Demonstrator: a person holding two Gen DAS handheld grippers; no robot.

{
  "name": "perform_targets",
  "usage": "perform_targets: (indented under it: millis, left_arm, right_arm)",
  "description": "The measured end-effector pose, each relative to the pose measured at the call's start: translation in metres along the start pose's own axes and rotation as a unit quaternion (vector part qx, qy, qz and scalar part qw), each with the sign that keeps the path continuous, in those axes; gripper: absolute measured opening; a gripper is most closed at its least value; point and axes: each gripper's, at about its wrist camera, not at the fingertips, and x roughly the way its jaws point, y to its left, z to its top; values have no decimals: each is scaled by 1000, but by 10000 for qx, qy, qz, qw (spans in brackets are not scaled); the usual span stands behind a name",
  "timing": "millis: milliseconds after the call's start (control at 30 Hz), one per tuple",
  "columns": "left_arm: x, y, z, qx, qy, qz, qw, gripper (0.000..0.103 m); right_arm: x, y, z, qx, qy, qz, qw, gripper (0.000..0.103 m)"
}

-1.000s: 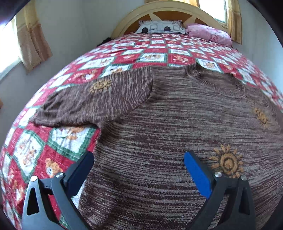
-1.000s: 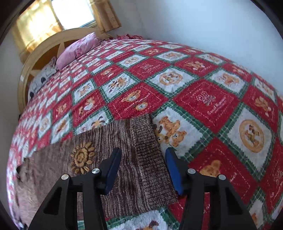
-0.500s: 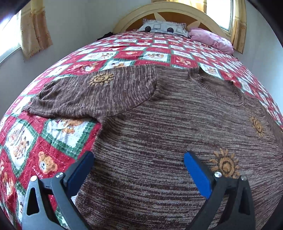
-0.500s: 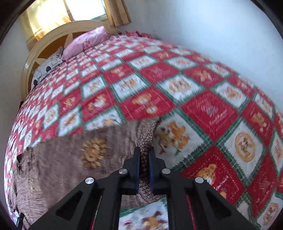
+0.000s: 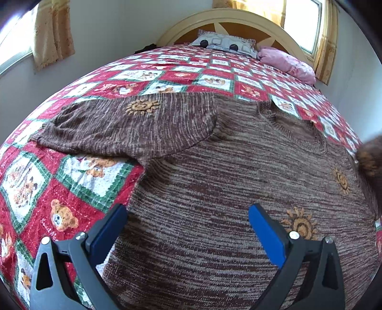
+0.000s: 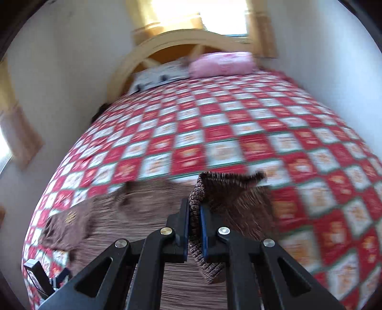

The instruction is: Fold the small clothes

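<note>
Your right hand-held gripper (image 6: pixel 194 229) is clamped on the cuff of the brown marled knit sweater (image 5: pixel 214 186), which lies on the red-and-white teddy-bear patchwork quilt (image 5: pixel 78 181). Your left hand-held gripper (image 5: pixel 188 229) hovers wide open above it; beyond stands the arched cream headboard (image 5: pixel 229 16).

A brown marled sweater (image 5: pixel 214 190) is showing orange sun motifs, a quilt (image 5: pixel 71 190) is displaying red, white and green teddy-bear squares, and a pillow (image 5: pixel 286 64) is looking pink
</note>
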Motion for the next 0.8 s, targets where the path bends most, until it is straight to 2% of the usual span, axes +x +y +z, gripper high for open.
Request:
perform_targets:
  millis: [100, 267, 433, 567, 633, 667, 700, 733, 800]
  left_arm:
    - [0, 4, 0, -106, -8, -59, 9999, 103]
    - [0, 5, 0, -145, -20, -95, 9998, 103]
    - [0, 6, 1, -199, -34, -137, 9997, 103]
    - [0, 7, 1, -178, -32, -116, 9998, 103]
    - [0, 6, 1, -179, -32, -116, 9998, 103]
    - [0, 6, 1, -179, -30, -114, 9998, 103]
    - [1, 6, 1, -177, -28, -113, 9998, 103]
    - [0, 6, 1, -176, -27, -111, 9998, 103]
    - [0, 7, 1, -178, -26, -111, 9998, 103]
  right_arm:
    - [38, 48, -18, -130, 205, 239, 9994, 8]
    - [98, 98, -61, -631, 415, -151, 9970, 8]
    - [117, 103, -90, -1004, 484, -320, 9933, 8]
    - [122, 104, -94, -1003, 511, -256, 9933, 8]
    - [125, 104, -93, -948, 563, 36, 9939, 14]
    - [125, 104, -93, -892, 651, 510, 9926, 28]
    - [124, 103, -93, -839, 734, 795, 9906, 39]
    - [121, 103, -92, -716, 851, 1180, 9868, 55]
    - [107, 97, -89, -498, 781, 1687, 9813, 55]
